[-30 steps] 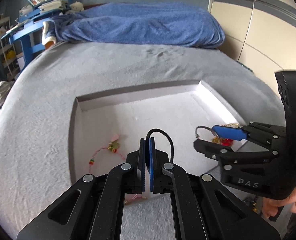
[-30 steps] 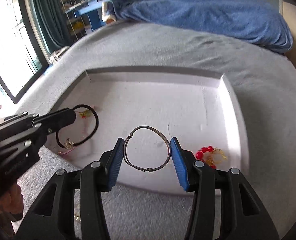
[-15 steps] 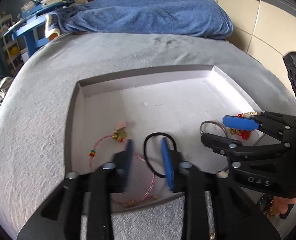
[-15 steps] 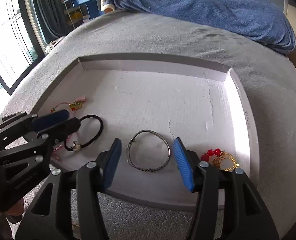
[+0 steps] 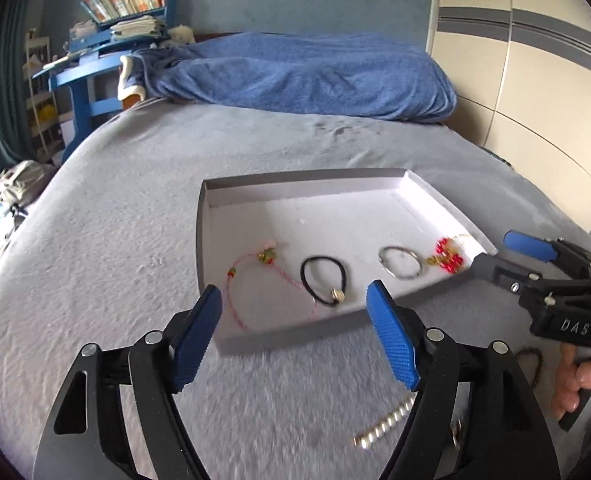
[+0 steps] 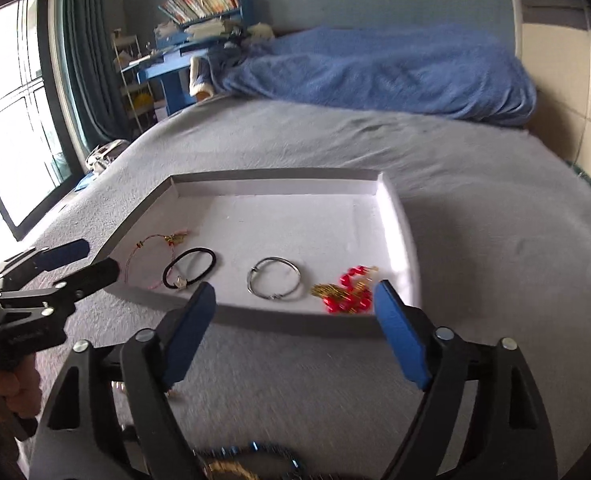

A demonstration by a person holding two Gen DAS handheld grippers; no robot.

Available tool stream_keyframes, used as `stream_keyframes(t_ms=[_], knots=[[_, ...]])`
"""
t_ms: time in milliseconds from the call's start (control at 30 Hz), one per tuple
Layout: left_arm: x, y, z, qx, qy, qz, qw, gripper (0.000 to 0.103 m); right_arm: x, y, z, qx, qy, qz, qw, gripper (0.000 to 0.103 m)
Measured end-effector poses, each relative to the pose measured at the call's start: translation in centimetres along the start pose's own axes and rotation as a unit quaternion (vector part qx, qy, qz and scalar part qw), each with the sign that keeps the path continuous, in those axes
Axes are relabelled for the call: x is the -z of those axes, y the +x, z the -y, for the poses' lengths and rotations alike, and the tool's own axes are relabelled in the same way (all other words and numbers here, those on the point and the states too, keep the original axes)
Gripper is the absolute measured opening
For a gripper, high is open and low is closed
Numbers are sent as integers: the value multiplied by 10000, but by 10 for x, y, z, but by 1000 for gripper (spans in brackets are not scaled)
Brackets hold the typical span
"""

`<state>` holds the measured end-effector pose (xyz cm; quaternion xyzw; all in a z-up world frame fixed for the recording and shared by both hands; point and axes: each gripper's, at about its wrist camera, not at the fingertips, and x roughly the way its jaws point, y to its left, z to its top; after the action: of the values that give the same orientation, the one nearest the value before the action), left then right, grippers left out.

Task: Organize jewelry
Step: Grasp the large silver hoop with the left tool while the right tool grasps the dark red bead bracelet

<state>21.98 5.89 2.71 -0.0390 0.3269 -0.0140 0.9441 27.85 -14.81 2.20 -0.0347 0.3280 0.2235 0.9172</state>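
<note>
Along the near edge of the white tray (image 5: 215,216) we see, left to right, a pink cord bracelet (image 5: 247,280), black hair tie (image 5: 322,280), silver bangle (image 5: 399,262) and red bead piece (image 5: 447,258). Our left gripper (image 5: 295,328) and right gripper (image 6: 295,320) hover over the grey bedspread (image 5: 115,240) before it, jaws opening, nothing between them.

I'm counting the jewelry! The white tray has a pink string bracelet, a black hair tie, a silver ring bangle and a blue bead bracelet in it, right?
Almost. The fourth piece in the white tray is a red bead bracelet, not blue; the right wrist view shows it beside the silver bangle. The pink string bracelet and black hair tie are there.
</note>
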Motion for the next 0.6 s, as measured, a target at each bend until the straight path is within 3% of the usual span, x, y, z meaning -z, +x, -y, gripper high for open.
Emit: stream_keyframes(t_ms=[267,600], knots=[[35,-19,7,135,204,-201,9995,79,41,-32,20,391,88,19,9992,95],[68,-33,11,311,147,-407,9986,90,90,-64,45,732,570,-111,9956,97]])
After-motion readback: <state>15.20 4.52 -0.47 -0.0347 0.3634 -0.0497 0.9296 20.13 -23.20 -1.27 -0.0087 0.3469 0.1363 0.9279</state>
